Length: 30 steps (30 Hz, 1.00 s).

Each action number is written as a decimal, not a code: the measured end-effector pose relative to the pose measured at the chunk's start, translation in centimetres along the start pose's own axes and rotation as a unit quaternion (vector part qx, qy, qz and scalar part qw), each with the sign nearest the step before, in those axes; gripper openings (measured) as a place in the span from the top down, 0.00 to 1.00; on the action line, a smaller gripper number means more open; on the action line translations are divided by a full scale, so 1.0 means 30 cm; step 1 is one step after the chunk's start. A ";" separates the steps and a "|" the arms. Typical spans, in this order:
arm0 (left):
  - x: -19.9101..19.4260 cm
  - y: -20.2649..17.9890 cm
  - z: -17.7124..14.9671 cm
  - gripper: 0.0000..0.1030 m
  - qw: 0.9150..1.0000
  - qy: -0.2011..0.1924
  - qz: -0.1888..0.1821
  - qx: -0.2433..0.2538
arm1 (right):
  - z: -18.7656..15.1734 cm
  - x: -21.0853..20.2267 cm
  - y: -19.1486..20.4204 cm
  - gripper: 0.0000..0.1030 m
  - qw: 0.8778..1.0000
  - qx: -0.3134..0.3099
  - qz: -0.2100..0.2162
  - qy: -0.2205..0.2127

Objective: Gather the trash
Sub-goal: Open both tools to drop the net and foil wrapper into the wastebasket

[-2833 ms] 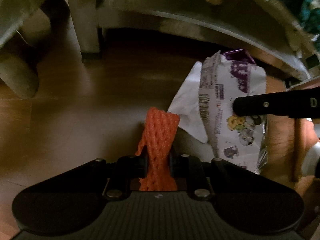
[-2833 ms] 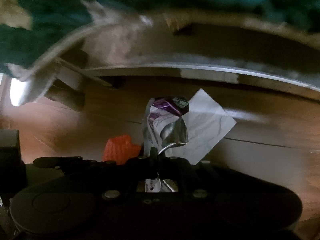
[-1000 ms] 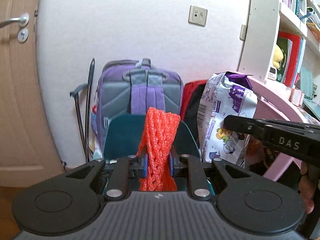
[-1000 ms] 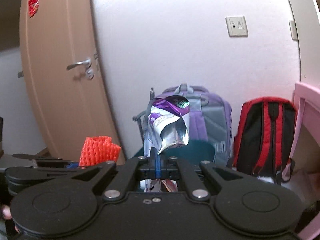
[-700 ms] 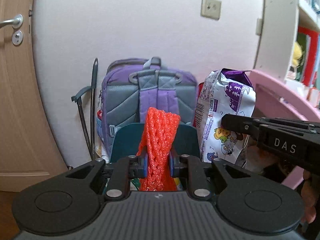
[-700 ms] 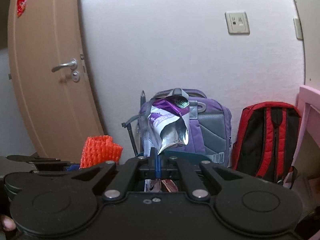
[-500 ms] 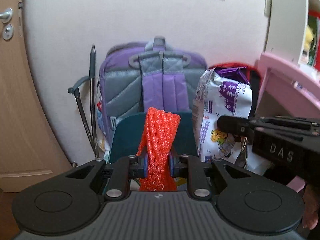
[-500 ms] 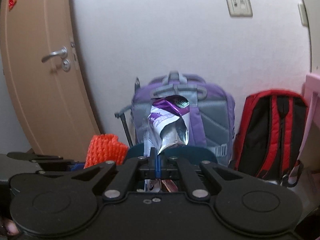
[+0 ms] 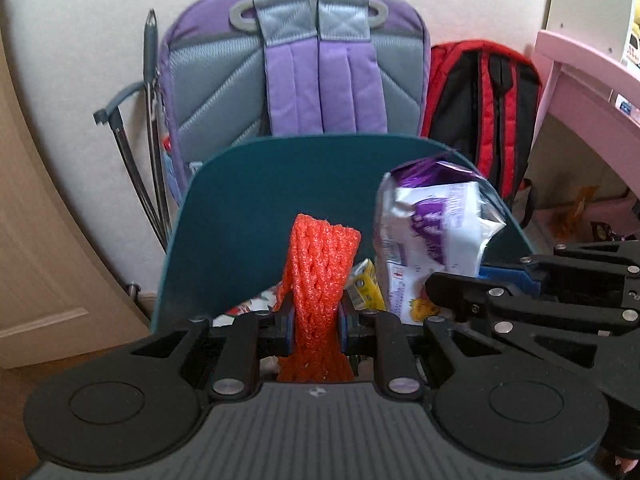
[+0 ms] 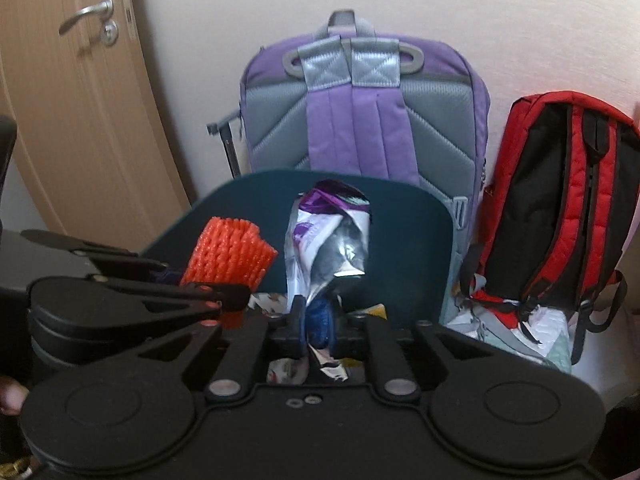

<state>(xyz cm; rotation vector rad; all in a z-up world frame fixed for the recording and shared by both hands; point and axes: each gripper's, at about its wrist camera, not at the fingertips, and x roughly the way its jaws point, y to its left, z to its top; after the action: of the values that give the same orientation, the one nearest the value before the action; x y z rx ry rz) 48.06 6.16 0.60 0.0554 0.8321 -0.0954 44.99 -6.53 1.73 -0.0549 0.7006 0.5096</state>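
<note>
Left wrist view looks down over the open mouth of a dark teal trash bin (image 9: 248, 216), with the left gripper (image 9: 316, 326) held above it. Its two fingers are pressed on an orange foam net (image 9: 320, 256), which is pinched at its waist between the pads; the upper part stands up past the fingertips and the lower end flares out behind them, toward the camera. Below the net, inside the bin, lie a yellow carton (image 9: 366, 286) and other scraps of wrapping.

To the right in this view the right gripper (image 9: 448, 284) reaches in from the side, with a white and purple snack bag (image 9: 432, 228) standing up from its tips over the bin's right half.

From the right wrist view, the right gripper (image 10: 318, 320) has just been opening its jaws. The snack bag (image 10: 328, 236) sits between them, leaning against the left finger, with a gap and a blue pad (image 10: 320, 318) showing on its right side, so the pads no longer press it from both sides. The bag's crumpled top rises above the fingertips in front of the bin's far wall (image 10: 408, 240). The left gripper (image 10: 236, 300) and its orange net (image 10: 228, 256) appear just to the left.

Behind the bin a purple backpack (image 10: 360, 120) leans on the wall, a red and black backpack (image 10: 560, 184) beside it, a wooden door (image 10: 80, 100) further left
</note>
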 end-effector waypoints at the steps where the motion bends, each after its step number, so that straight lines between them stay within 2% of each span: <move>1: 0.008 0.001 0.001 0.81 1.000 0.005 -0.003 -0.002 | 0.001 0.004 -0.002 0.84 1.000 0.001 0.000 0.004; 4: 0.016 0.003 -0.001 0.73 1.000 0.019 -0.004 -0.007 | 0.003 0.005 -0.005 0.79 1.000 -0.002 -0.008 0.013; 7: 0.005 0.001 -0.003 0.70 1.000 0.019 -0.004 -0.007 | 0.004 -0.006 -0.006 0.73 1.000 -0.010 -0.014 0.013; 8: -0.001 0.001 -0.003 0.63 1.000 0.018 -0.003 -0.008 | 0.005 -0.012 -0.008 0.71 1.000 -0.010 -0.015 0.013; 9: -0.008 0.000 -0.003 0.51 1.000 0.017 0.001 -0.011 | 0.004 -0.021 -0.009 0.71 1.000 -0.012 -0.019 0.011; 12: -0.041 0.002 -0.004 0.34 1.000 0.004 0.007 -0.016 | 0.004 -0.060 -0.016 0.68 1.000 -0.014 -0.024 0.002; 17: -0.106 -0.009 -0.006 0.33 1.000 -0.003 -0.002 -0.023 | 0.004 -0.140 -0.021 0.61 0.999 -0.014 -0.027 -0.010; 21: -0.183 -0.033 -0.019 0.27 1.000 -0.015 -0.003 -0.016 | -0.003 -0.221 -0.020 0.57 1.000 -0.007 -0.019 -0.019; 30: -0.362 -0.086 -0.091 0.22 0.999 -0.032 -0.013 -0.008 | -0.053 -0.397 0.014 0.53 1.000 -0.007 0.000 -0.030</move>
<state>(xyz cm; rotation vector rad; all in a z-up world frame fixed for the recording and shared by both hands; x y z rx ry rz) 38.50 4.52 6.78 0.0266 0.7705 -0.1147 36.11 -11.63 8.05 -0.0531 0.6389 0.5151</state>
